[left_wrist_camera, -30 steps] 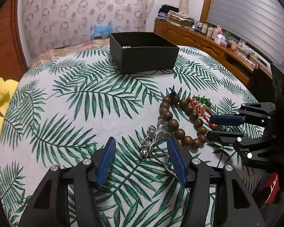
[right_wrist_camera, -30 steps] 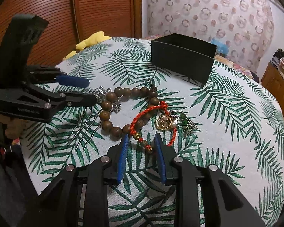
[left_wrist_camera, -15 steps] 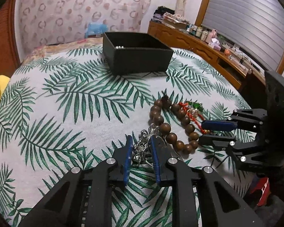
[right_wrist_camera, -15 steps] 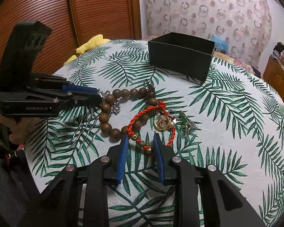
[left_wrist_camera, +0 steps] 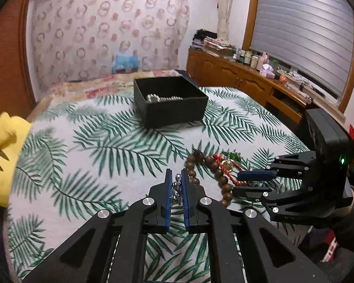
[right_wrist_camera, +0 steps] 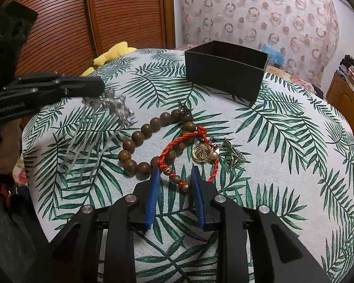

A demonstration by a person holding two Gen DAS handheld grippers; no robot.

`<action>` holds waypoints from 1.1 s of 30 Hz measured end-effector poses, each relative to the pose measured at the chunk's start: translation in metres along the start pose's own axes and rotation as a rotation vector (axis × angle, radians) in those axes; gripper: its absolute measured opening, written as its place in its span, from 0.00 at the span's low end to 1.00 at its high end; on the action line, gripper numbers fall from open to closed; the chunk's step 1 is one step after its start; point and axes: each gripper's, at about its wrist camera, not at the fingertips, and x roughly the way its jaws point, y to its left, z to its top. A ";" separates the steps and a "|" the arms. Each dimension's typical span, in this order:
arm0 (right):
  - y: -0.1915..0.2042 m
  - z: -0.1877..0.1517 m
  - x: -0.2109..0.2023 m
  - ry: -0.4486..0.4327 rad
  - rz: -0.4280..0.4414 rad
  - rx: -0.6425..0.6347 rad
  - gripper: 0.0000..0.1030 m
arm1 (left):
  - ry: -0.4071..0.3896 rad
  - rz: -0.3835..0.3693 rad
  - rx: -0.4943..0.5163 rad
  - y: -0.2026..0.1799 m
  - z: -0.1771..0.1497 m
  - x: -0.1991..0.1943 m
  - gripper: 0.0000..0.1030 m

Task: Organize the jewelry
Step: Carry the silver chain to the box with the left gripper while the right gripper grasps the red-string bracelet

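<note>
My left gripper (left_wrist_camera: 176,174) is shut on a silver hair comb (left_wrist_camera: 177,188) and holds it lifted above the table; in the right wrist view the comb (right_wrist_camera: 111,110) hangs from it with its prongs down. A wooden bead bracelet (right_wrist_camera: 151,127), a red cord bracelet (right_wrist_camera: 177,146), a gold pendant (right_wrist_camera: 201,153) and a green charm (right_wrist_camera: 231,151) lie on the leaf-print cloth. My right gripper (right_wrist_camera: 174,172) is open, low over the red cord bracelet's beaded end. The black box (left_wrist_camera: 170,101) stands behind, with silver jewelry inside.
The round table (left_wrist_camera: 94,141) has a leaf-print cloth. A yellow plush (left_wrist_camera: 2,146) sits at its left edge. A wooden sideboard (left_wrist_camera: 247,80) with bottles runs along the right under a window. Wooden slatted doors (right_wrist_camera: 59,23) stand behind the left gripper.
My left gripper closed on the silver comb and has lifted it off the cloth. My right gripper has stayed open over the red cord bracelet.
</note>
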 end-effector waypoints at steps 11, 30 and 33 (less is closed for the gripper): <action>-0.012 0.025 -0.020 -0.047 0.031 0.020 0.08 | -0.051 0.051 0.005 0.005 0.011 -0.005 0.06; -0.049 0.085 -0.031 -0.089 0.008 0.020 0.08 | -0.124 0.069 0.052 0.000 0.047 0.003 0.06; -0.053 0.095 -0.025 -0.095 0.001 0.016 0.08 | -0.129 0.079 0.055 0.002 0.052 0.005 0.06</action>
